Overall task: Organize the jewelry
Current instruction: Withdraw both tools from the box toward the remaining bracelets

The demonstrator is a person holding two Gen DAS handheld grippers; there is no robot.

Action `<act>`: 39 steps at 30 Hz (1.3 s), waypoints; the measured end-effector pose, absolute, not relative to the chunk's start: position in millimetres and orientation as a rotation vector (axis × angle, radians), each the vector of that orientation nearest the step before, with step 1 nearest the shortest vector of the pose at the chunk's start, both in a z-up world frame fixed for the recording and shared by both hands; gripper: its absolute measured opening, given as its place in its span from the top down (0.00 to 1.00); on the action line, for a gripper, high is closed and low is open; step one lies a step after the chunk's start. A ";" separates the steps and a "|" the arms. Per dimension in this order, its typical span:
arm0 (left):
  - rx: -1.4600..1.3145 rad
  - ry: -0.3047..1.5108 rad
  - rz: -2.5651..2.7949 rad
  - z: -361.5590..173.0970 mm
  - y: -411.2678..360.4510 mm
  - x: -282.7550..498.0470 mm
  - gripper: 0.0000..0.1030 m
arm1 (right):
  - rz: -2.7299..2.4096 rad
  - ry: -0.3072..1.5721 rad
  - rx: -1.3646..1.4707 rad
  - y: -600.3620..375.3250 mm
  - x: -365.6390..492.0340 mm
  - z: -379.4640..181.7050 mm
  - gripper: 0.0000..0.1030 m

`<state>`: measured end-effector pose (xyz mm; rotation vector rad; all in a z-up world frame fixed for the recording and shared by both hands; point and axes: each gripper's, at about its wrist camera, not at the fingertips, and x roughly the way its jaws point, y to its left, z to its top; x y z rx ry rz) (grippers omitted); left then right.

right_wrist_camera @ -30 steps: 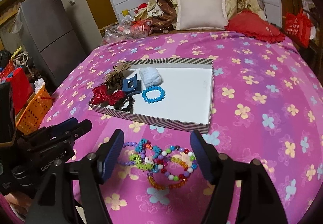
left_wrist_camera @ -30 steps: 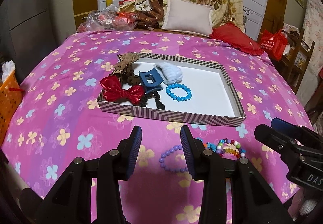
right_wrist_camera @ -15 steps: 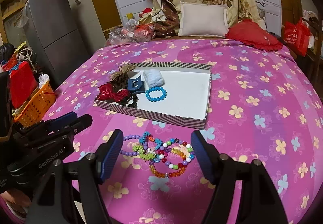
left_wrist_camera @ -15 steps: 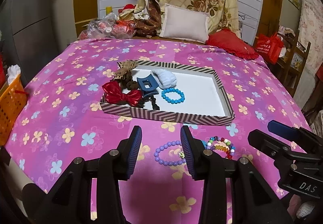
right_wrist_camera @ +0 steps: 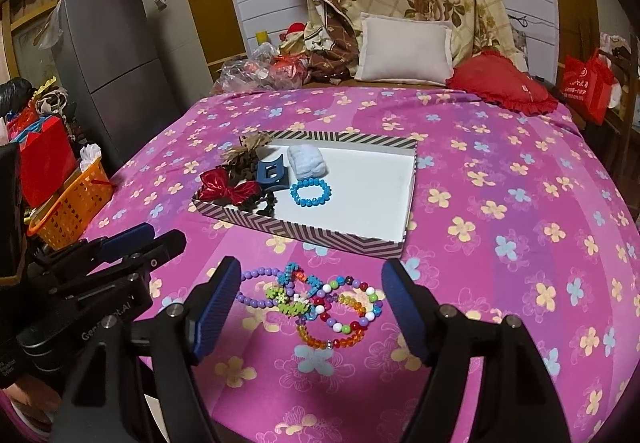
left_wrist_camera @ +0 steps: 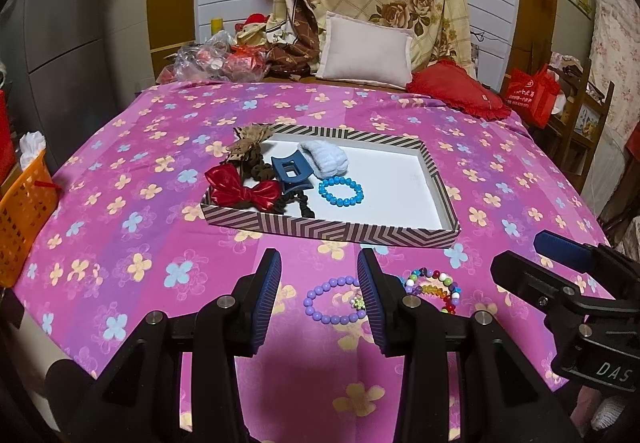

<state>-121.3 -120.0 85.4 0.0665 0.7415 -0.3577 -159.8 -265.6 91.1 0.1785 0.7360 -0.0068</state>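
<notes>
A striped tray [left_wrist_camera: 336, 231] [right_wrist_camera: 320, 237] on the pink flowered bedspread holds a blue bead bracelet [left_wrist_camera: 341, 192] [right_wrist_camera: 311, 192], a red bow [left_wrist_camera: 240, 189], a blue hair claw [left_wrist_camera: 291, 172], a white scrunchie [left_wrist_camera: 325, 159] and dark hair ties. In front of the tray lie a purple bead bracelet [left_wrist_camera: 332, 301] [right_wrist_camera: 256, 285] and a heap of multicoloured bracelets [left_wrist_camera: 432, 287] [right_wrist_camera: 332, 307]. My left gripper [left_wrist_camera: 318, 297] is open and empty above the purple bracelet. My right gripper [right_wrist_camera: 310, 305] is open and empty, its jaws wide on either side of the heap.
An orange basket [left_wrist_camera: 20, 215] [right_wrist_camera: 68, 211] stands at the bed's left edge. Pillows [left_wrist_camera: 366, 51] and a red cushion [left_wrist_camera: 456, 89] lie at the far end. A grey fridge [right_wrist_camera: 112, 55] stands left; a red bag [left_wrist_camera: 530, 93] and shelves stand right.
Both grippers have pulled back and risen from the bed, so the tray and bracelets look farther off. Both stay open. Nothing on the bed has moved.
</notes>
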 end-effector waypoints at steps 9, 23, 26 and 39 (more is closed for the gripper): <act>0.065 0.745 -0.357 85.0 -120.2 -121.6 0.59 | -0.008 0.746 0.173 -263.3 -159.3 89.4 0.26; 0.068 0.759 -0.357 80.7 -122.0 -119.9 0.59 | -0.010 0.766 0.172 -267.9 -154.5 80.8 0.25; 0.069 0.765 -0.358 77.5 -122.5 -117.7 0.59 | -0.011 0.765 0.172 -267.7 -154.4 80.8 0.25; 0.050 0.800 -0.364 67.4 -119.2 -110.3 0.59 | -0.023 0.788 0.187 -276.5 -149.3 71.8 0.24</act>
